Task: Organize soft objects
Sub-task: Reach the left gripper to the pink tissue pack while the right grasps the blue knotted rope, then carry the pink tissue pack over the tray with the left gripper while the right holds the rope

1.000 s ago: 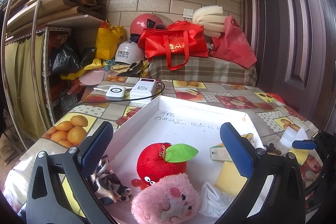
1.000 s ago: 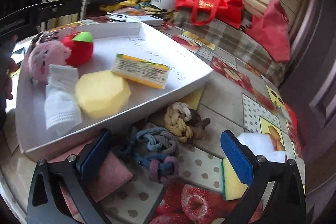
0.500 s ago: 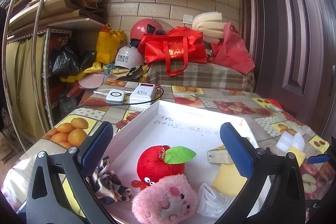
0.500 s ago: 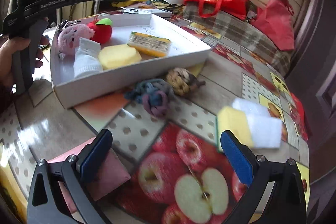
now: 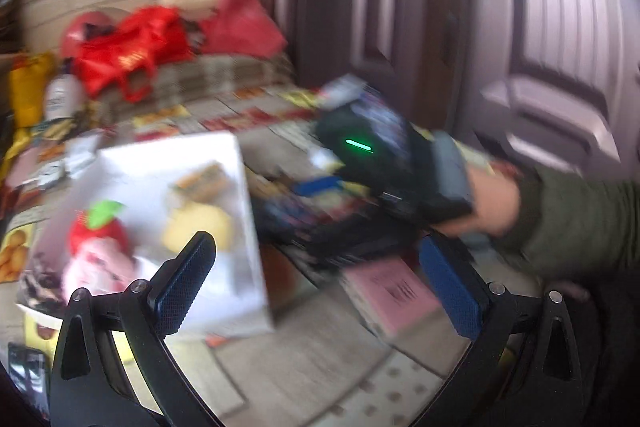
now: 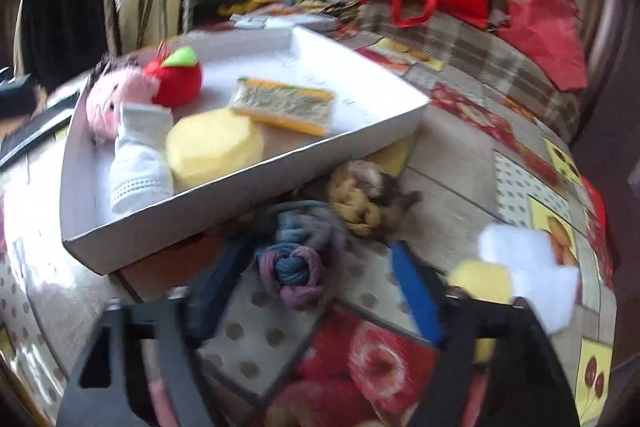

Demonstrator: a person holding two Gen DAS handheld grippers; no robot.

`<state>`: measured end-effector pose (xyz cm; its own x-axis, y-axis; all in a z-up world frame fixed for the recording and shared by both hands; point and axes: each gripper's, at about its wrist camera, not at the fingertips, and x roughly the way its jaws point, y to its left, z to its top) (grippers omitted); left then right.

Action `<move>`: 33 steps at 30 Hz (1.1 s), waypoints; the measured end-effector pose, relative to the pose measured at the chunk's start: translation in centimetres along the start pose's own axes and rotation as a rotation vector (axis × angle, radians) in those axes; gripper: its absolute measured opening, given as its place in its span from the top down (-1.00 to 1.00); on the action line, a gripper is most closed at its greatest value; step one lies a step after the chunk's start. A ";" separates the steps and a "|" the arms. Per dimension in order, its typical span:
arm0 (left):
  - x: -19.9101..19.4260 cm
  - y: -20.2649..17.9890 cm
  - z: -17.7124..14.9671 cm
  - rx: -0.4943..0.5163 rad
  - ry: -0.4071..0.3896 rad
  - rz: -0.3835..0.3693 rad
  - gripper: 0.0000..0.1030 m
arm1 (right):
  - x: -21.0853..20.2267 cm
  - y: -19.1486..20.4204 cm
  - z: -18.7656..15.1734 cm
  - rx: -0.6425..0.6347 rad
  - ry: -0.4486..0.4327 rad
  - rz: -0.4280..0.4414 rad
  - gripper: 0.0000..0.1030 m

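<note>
White tray (image 6: 248, 183) holds a red apple plush (image 6: 176, 83) with a green leaf, a pink plush (image 6: 112, 99) and a pale yellow sponge (image 6: 214, 147). Knotted rope (image 6: 296, 267) is blue and purple, next one (image 6: 360, 199) tan. Tabletop (image 6: 532, 187) has a fruit-print patchwork cloth.

The fruit-print table (image 6: 460, 187) carries a white tray (image 6: 240, 203), knotted ropes (image 6: 296, 259) and sponges (image 6: 484, 279).

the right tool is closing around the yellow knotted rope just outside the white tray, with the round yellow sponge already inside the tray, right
Not quite. In the right wrist view the right tool has just been closing around the blue and purple knotted rope, not the yellow knotted rope, which lies beyond it, apart from the fingers. The rest holds: both ropes lie just outside the white tray, and the round yellow sponge is inside it.
</note>
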<state>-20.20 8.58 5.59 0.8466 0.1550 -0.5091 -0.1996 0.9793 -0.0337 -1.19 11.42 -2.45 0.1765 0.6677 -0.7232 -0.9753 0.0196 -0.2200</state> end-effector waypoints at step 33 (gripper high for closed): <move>4.6 -5.0 0.7 0.099 0.072 0.126 -0.18 | -11.6 -8.9 -8.2 0.424 -0.334 -0.217 0.49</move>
<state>-14.98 4.51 4.05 0.7795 0.2710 -0.5647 -0.2495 0.9613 0.1169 6.56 -2.56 2.55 0.3938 0.8127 -0.4296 -0.9017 0.4323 -0.0088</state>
